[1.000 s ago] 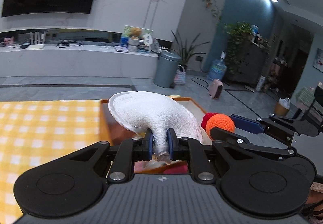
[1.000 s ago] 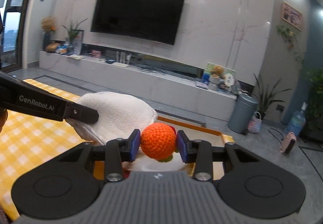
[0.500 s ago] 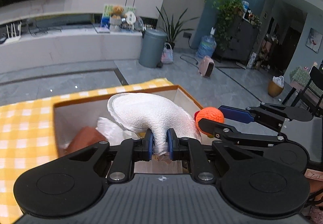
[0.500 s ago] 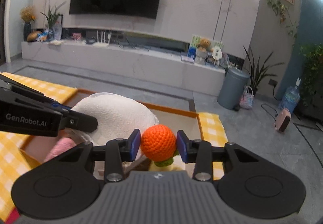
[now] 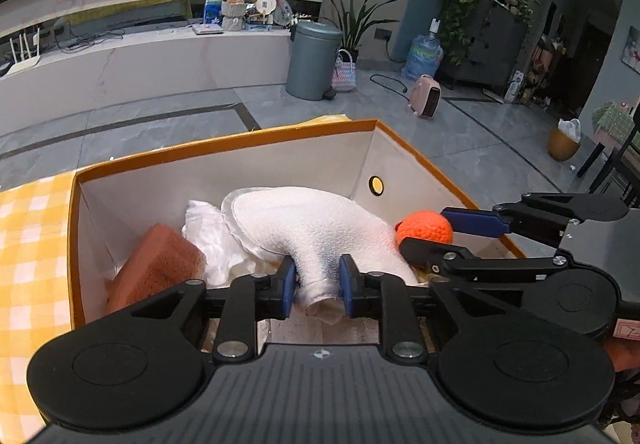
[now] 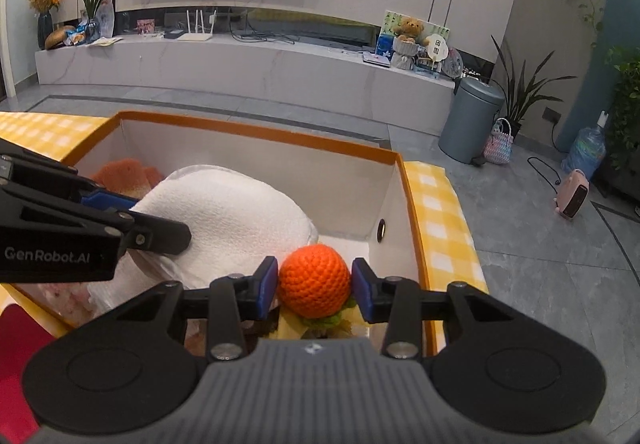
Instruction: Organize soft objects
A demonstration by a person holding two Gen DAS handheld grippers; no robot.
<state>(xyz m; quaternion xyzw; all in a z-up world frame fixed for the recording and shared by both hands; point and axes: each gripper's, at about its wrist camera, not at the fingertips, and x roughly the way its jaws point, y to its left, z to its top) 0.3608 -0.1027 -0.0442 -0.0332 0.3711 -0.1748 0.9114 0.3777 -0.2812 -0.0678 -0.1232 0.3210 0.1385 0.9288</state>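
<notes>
An orange-rimmed white box (image 5: 224, 141) (image 6: 260, 131) stands on the yellow checked cloth. My left gripper (image 5: 317, 286) (image 6: 148, 215) reaches into it, its jaws opening around the narrow end of a white terry cloth (image 5: 316, 224) (image 6: 224, 211). The cloth still touches both blue pads and lies on the things in the box. My right gripper (image 6: 315, 286) (image 5: 440, 236) is shut on an orange crochet ball (image 6: 314, 282) (image 5: 426, 226), low over the box's right end, beside the cloth.
In the box lie an orange-pink sponge (image 5: 160, 264) and crumpled white material (image 5: 208, 232); green and yellow crochet pieces (image 6: 332, 320) lie under the ball. Yellow checked tablecloth (image 5: 28, 244) surrounds the box. The table's edge and grey floor lie beyond.
Both grippers came forward and down over the box, into its opening. The left jaws have spread and the pinched end of the white cloth has widened. The ball stays gripped.
</notes>
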